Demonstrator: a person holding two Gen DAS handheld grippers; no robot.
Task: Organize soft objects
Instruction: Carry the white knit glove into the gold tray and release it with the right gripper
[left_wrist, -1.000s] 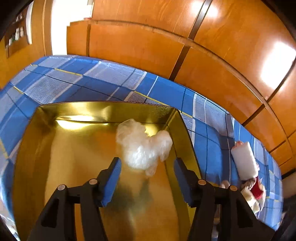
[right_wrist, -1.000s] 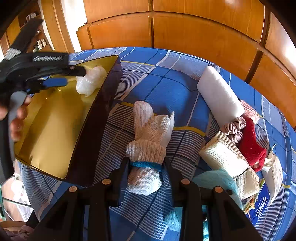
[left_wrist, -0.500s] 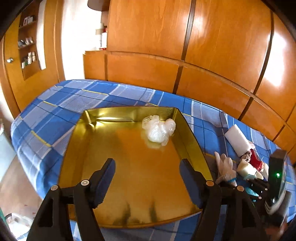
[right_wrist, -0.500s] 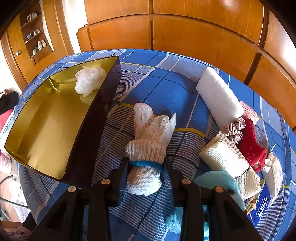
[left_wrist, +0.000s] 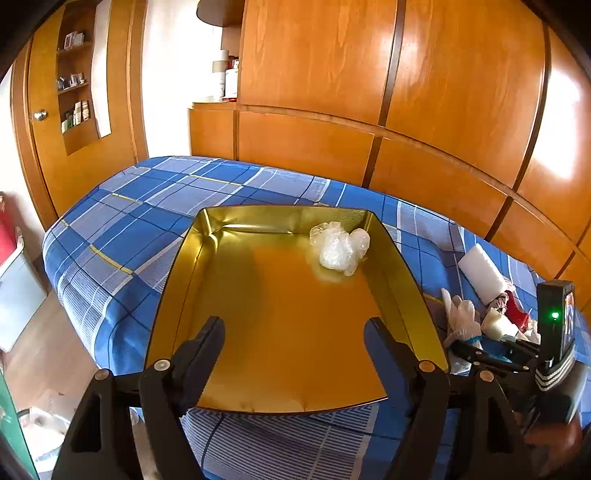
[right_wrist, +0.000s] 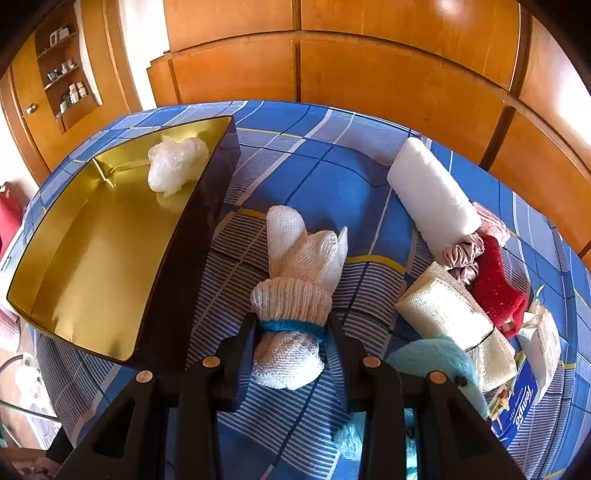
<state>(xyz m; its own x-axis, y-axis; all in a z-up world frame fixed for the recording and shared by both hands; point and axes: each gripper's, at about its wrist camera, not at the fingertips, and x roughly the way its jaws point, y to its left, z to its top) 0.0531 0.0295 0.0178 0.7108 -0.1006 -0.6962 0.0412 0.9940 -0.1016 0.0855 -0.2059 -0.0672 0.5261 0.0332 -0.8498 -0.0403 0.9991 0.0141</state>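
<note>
My right gripper (right_wrist: 291, 332) was clenched on the knitted glove (right_wrist: 301, 280), the pads pressing its bunched cuff from either side just at the blue band (right_wrist: 291, 326). The glove lay on the blue checked bedspread (right_wrist: 332, 192), just right of the gold tray (right_wrist: 92, 236) and left of the pile of other soft things: the white foam roll (right_wrist: 432, 195), the red cloth (right_wrist: 495, 284), the cream mesh sponge (right_wrist: 450, 310) and a teal fluffy piece (right_wrist: 439, 362). I judged the glove light, limp and easily squashed, not slippery thanks to the coarse knit and in no way fragile; the gathered cuff looked like the sound place to hold it, since the finger end would only droop and dangle once raised. Its long axis ran from near to far, the cuff towards me and the fingers pointing away, leaning a little to the right

My left gripper (left_wrist: 295, 354) hung over the near end of the tray, its jaws opening with nothing between them. The crumpled plastic bag (left_wrist: 340, 247) sat in the tray's far right corner, well apart from those fingers. It too looked almost weightless and springy
</note>
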